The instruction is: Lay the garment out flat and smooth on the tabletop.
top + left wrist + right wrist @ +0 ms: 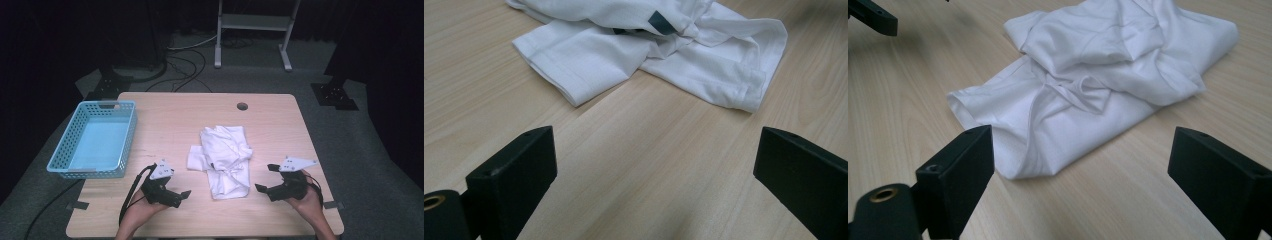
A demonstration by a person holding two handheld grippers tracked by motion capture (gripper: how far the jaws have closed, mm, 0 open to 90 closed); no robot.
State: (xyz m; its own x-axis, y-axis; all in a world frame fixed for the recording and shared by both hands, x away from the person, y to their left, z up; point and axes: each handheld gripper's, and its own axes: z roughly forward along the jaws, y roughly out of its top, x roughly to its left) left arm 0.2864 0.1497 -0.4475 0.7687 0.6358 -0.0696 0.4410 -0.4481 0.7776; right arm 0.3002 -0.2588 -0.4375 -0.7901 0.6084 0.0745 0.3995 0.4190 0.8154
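In front of you, near the middle of the pale wooden table [280, 115], lies a crumpled white cotton garment [225, 160], bunched in loose folds with a small dark tag [661, 22] showing among them. Your left gripper [186, 193] sits near the front edge to its left, jaws spread wide with nothing between them; your right gripper [261, 188] sits opposite, just beside the cloth's lower right, jaws likewise wide apart and empty. Expect the cloth to be light, limp and a little slippery on the smooth wood: it will sag and drag rather than lift as one piece, and a pinch on a single thin layer may pull only that layer out. The hemmed edges look like the firmest hold, so take the doubled hem at the corner nearest your left jaws [569, 95] and the rounded fold closest to your right jaws [1013, 165]. The light-blue perforated plastic basket [80, 127] stands empty at the table's left edge, well apart from the garment.
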